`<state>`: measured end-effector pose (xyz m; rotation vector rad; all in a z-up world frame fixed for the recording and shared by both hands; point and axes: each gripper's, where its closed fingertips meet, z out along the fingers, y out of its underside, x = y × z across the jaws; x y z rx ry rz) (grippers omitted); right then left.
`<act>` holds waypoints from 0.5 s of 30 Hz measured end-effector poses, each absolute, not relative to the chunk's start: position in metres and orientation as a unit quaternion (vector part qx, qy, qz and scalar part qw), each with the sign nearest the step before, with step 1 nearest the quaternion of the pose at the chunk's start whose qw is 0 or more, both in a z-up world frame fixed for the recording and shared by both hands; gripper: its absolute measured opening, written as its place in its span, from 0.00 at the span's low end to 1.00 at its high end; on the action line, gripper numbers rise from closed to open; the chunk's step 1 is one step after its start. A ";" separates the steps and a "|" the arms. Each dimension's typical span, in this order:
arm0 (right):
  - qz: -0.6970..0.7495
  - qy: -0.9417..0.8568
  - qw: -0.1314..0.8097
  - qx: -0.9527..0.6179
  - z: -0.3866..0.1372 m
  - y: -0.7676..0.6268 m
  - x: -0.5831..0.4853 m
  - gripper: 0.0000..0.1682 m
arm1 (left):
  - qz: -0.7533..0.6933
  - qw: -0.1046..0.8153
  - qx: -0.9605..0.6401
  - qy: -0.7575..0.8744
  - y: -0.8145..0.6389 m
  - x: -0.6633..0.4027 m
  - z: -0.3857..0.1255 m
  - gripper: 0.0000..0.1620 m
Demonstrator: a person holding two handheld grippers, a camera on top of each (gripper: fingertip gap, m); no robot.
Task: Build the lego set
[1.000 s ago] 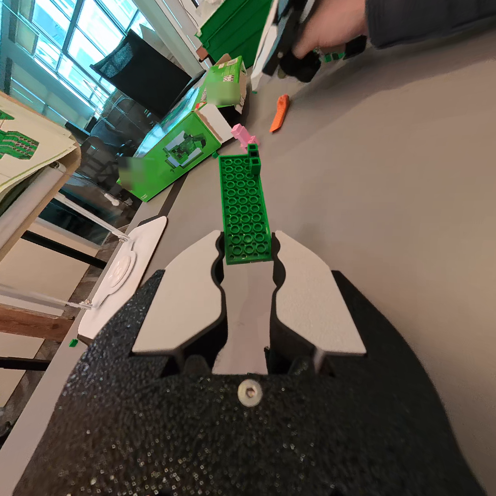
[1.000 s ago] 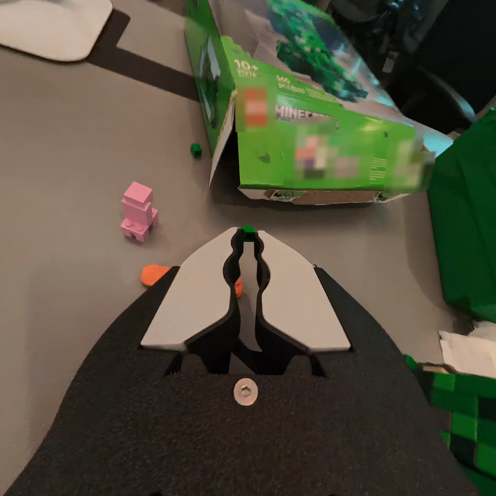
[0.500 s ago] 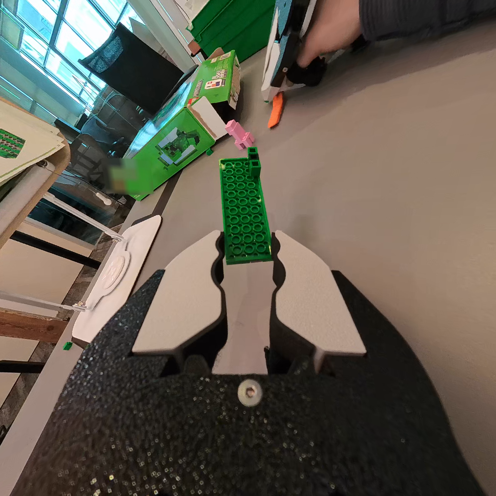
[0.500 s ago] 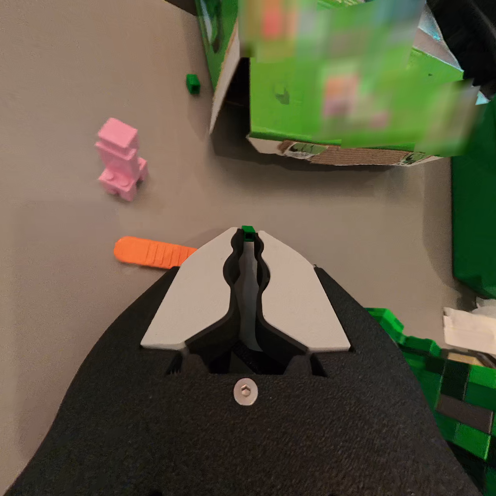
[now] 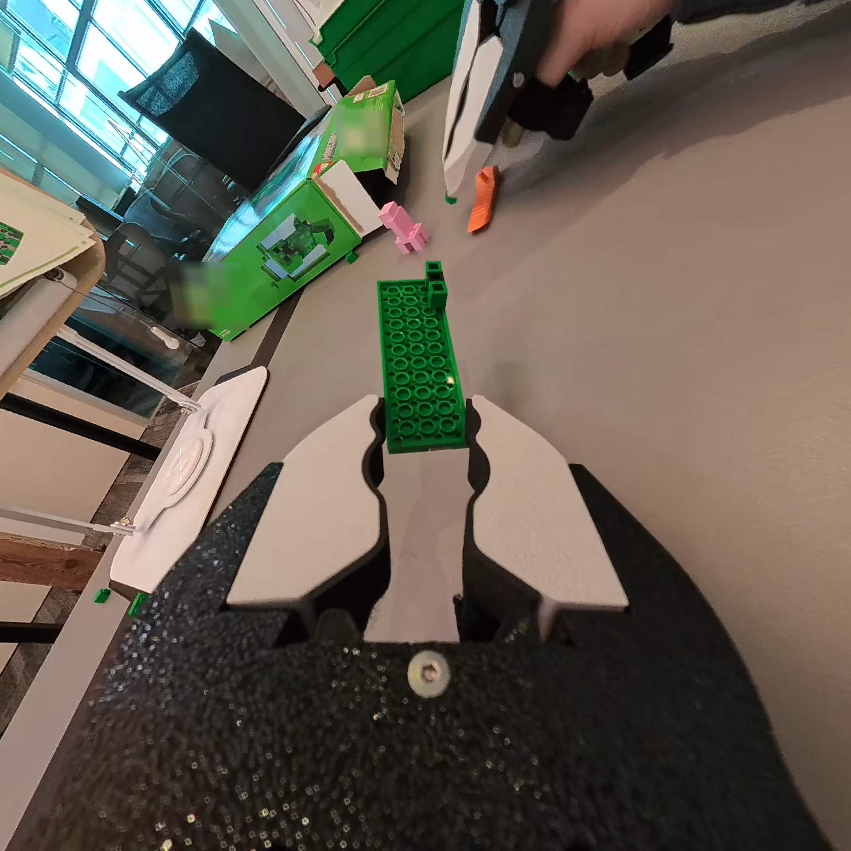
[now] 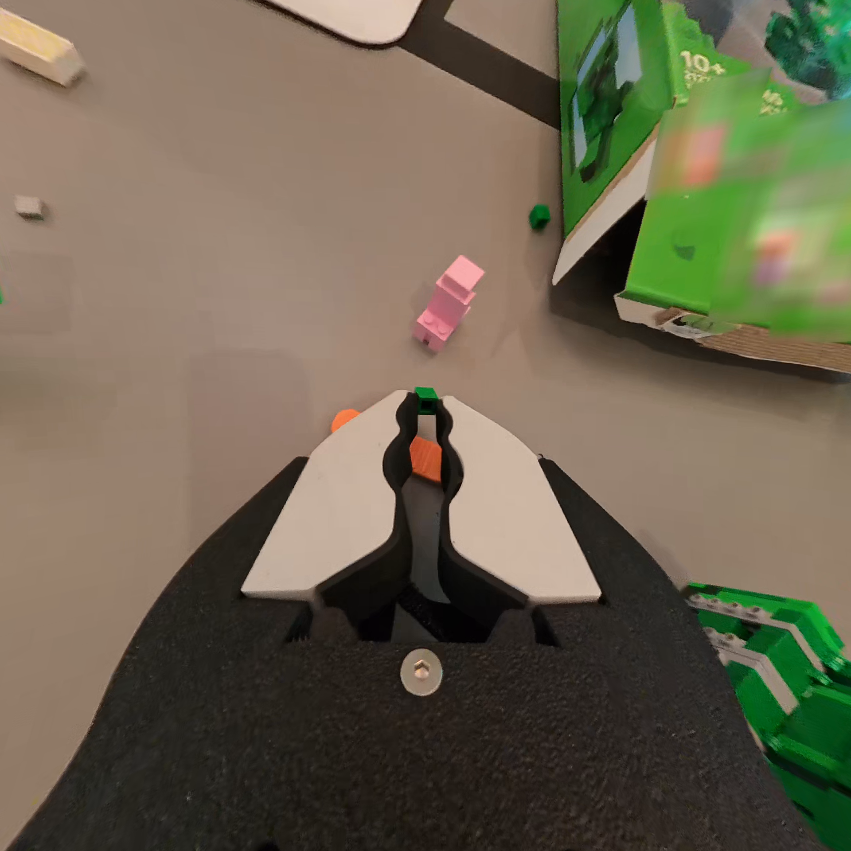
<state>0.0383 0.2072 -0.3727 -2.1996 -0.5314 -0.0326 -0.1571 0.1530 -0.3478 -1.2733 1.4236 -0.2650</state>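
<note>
left tongs [image 5: 426, 421]: clenched on near end of green plate [image 5: 418, 364], laid flat on bench [image 5: 644, 368] | right tongs [image 6: 426, 399]: small green brick [image 6: 426, 401] pinched at tips, held above orange tool [image 6: 426, 463]

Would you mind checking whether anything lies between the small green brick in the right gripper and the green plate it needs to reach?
The pink pig stands on the table between the small green brick and the green plate.

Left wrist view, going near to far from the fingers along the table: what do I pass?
Green plate gripped at its near end → small green bricks on its far corner → pink pig → orange separator tool.
</note>
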 end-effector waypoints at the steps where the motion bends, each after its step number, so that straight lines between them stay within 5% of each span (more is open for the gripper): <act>1: 0.001 -0.213 0.419 -0.882 -0.375 0.205 0.037 0.04 | -0.113 0.570 -0.542 0.606 0.153 -0.157 -0.348 0.20; 15: 0.034 -0.239 0.405 -0.882 -0.373 0.184 0.014 0.04 | -0.121 0.569 -0.548 0.601 0.154 -0.158 -0.347 0.20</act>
